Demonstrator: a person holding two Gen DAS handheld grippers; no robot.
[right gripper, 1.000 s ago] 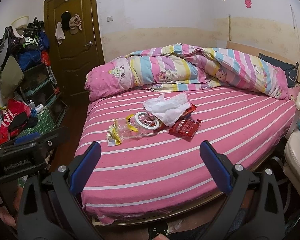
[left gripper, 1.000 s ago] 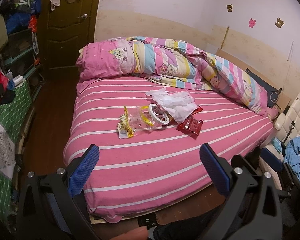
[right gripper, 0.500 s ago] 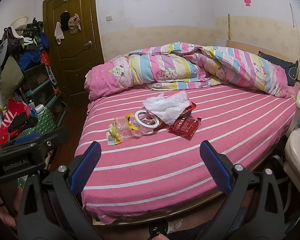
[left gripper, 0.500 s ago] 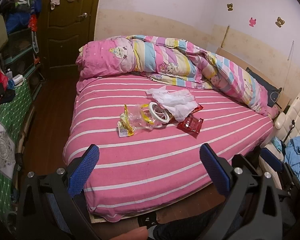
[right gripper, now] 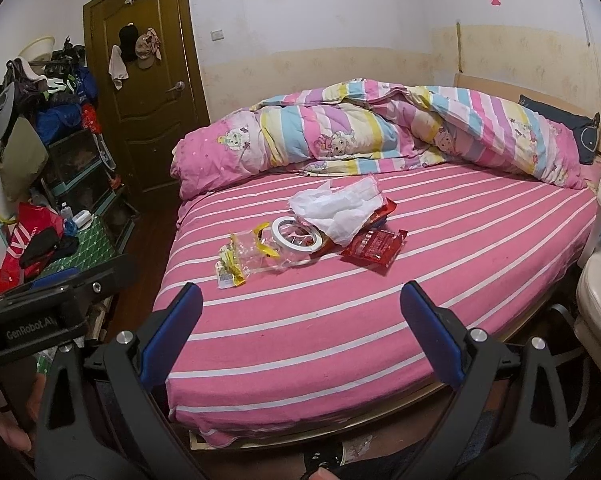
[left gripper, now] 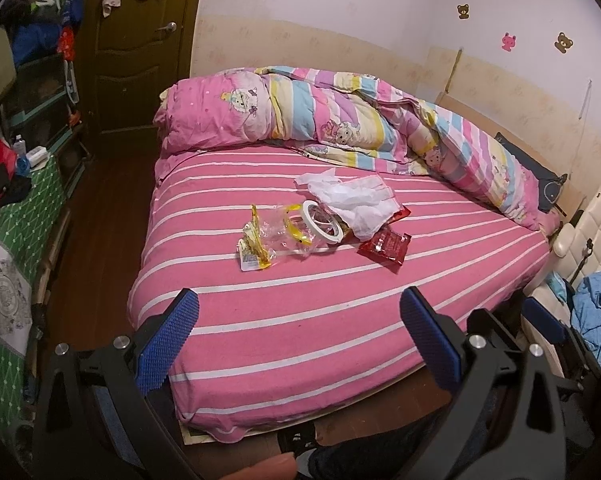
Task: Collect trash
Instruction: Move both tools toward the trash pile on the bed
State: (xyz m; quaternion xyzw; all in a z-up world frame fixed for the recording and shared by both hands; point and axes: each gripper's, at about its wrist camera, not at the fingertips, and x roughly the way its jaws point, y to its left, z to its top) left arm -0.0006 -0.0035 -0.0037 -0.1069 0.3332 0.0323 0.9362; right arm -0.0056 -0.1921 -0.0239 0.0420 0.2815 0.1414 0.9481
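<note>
A pile of trash lies mid-bed on the pink striped sheet: a white crumpled plastic bag, a white tape roll, a clear and yellow wrapper and a red snack packet. The same items show in the right wrist view: bag, tape roll, yellow wrapper, red packet. My left gripper is open and empty over the bed's near edge. My right gripper is open and empty, also short of the pile.
A rolled striped quilt lies along the far side of the bed. A brown door and cluttered shelves stand at left. A green-covered table is beside the bed. A white padded chair is at right.
Both views have shifted slightly; the bed and trash sit a little higher and closer in frame. Both grippers stay open and empty.
</note>
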